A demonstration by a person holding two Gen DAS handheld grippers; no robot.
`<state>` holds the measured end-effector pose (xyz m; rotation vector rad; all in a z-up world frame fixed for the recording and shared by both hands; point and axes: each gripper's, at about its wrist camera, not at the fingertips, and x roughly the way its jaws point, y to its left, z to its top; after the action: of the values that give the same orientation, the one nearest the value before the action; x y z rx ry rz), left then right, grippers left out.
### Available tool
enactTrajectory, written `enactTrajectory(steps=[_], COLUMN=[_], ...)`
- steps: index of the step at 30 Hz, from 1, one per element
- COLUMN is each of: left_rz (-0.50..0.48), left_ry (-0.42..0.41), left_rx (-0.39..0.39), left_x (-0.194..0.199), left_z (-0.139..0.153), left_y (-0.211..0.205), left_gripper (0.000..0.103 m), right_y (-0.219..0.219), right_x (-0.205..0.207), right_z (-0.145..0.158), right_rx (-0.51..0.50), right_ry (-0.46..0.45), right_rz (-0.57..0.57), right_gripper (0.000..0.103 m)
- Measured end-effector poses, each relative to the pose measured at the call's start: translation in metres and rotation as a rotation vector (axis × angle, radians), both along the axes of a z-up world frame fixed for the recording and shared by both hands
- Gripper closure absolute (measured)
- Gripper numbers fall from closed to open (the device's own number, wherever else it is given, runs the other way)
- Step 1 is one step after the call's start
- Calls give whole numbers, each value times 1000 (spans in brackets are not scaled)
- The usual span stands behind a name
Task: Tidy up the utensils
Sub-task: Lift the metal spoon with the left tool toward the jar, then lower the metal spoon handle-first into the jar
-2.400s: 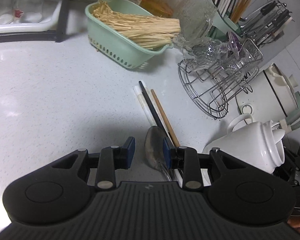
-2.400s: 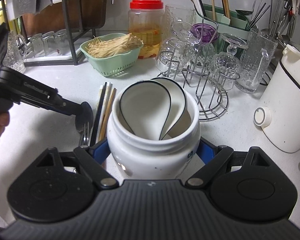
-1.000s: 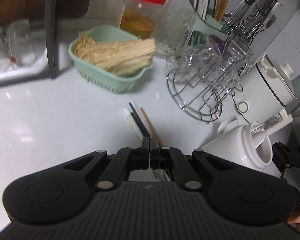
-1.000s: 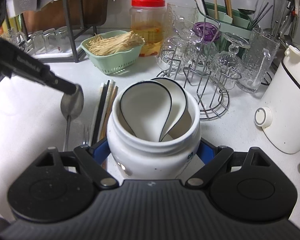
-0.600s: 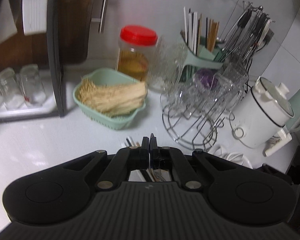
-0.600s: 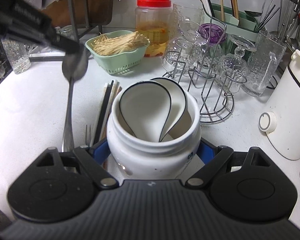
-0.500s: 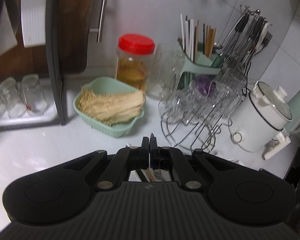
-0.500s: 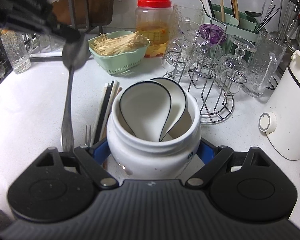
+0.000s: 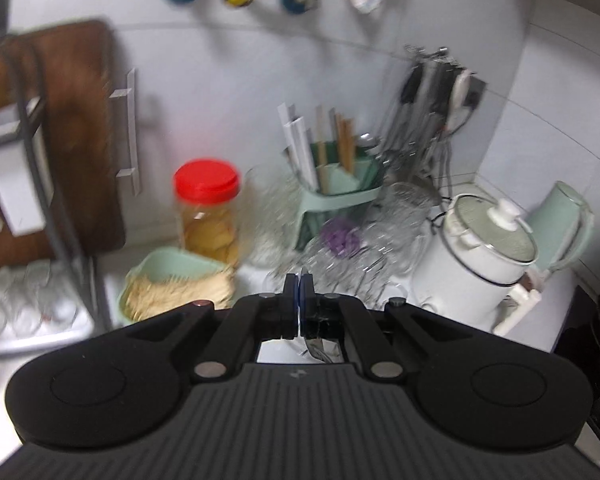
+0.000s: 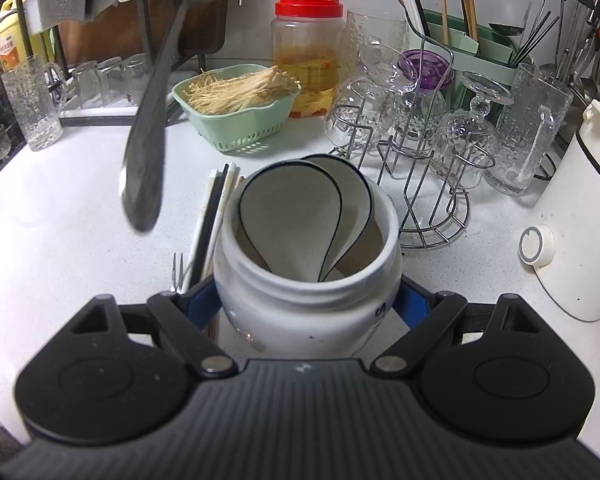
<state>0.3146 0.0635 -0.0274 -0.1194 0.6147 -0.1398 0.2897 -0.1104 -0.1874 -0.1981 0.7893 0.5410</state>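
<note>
My left gripper [image 9: 299, 285] is shut on the bowl of a metal spoon [image 10: 143, 176], high above the counter. In the right wrist view the spoon hangs handle down at the upper left, left of the jar. My right gripper [image 10: 306, 300] is shut on a white ceramic jar [image 10: 300, 308] that stands on the white counter. Two white black-rimmed scoops [image 10: 288, 220] lean inside the jar. Several chopsticks [image 10: 217, 200] and a small fork [image 10: 177, 272] lie on the counter just left of the jar.
Behind the jar are a green basket of enoki mushrooms [image 10: 240, 120], a red-lidded jar [image 10: 308, 52], a wire rack of glasses [image 10: 428, 148] and a green utensil holder [image 9: 336, 196]. A white cooker [image 10: 580, 216] stands at the right. A dish rack [image 10: 80, 80] fills the back left.
My left gripper has risen with the spoon and now looks at the wall and the utensil holder. In the right wrist view the spoon has swung up and nearer. The right gripper has kept still.
</note>
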Motion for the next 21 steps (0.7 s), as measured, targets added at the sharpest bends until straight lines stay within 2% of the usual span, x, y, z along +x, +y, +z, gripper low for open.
enactTrajectory(steps=[4,10,21], left_rz=[-32,-58,-98], left_ry=[-17,-24,20], left_rx=[25,43,138], left_x=[10,22,42], left_z=[8,5,-22], left_y=[-17,-37,-64], left_gripper=[103,103,103], right_y=[-1,-3,-6], right_x=[1,-1,0], right_z=[0,0,-2], right_rx=[2,4,21], right_ry=[1,-3,-17], right_rz=[14,31,42], right_gripper=[12,12,12])
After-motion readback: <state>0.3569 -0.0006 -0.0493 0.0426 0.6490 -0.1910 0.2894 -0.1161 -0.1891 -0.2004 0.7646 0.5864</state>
